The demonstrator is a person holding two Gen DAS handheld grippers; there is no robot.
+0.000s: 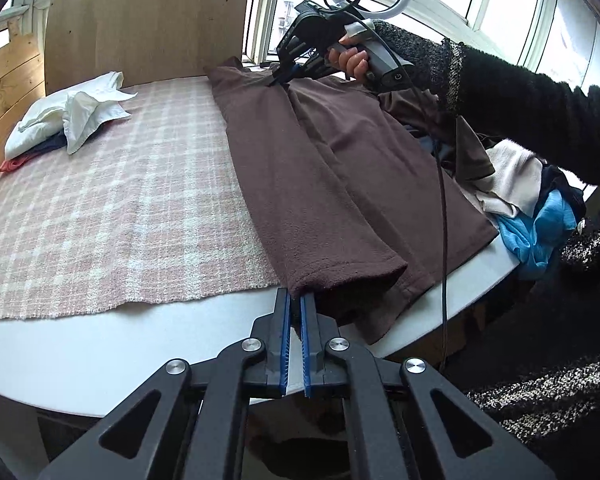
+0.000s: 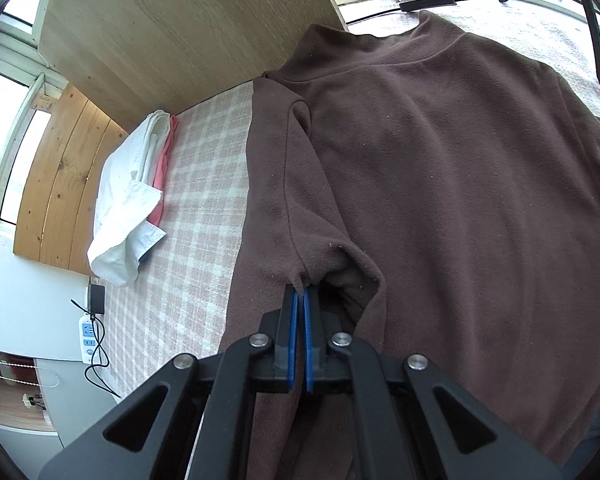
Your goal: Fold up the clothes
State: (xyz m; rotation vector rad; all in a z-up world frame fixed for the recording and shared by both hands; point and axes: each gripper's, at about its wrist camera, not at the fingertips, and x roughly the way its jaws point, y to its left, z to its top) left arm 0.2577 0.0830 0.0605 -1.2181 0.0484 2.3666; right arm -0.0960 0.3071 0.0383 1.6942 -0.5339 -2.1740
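Note:
A brown fleece top (image 1: 332, 168) lies lengthwise on the table, its left side folded over the body. My left gripper (image 1: 295, 296) is shut on the near corner of the folded edge at the hem. My right gripper (image 1: 278, 78) at the far end is shut on the same folded edge near the shoulder. In the right wrist view the right gripper (image 2: 301, 290) pinches the sleeve seam of the brown top (image 2: 440, 184); the collar lies beyond.
A pink plaid cloth (image 1: 112, 200) covers the white table (image 1: 100, 344). A stack of folded white clothes (image 1: 72, 116) sits at the far left, also in the right wrist view (image 2: 128, 200). A pile of unfolded clothes (image 1: 532, 200) lies at the right. A wooden board (image 1: 148, 16) stands behind.

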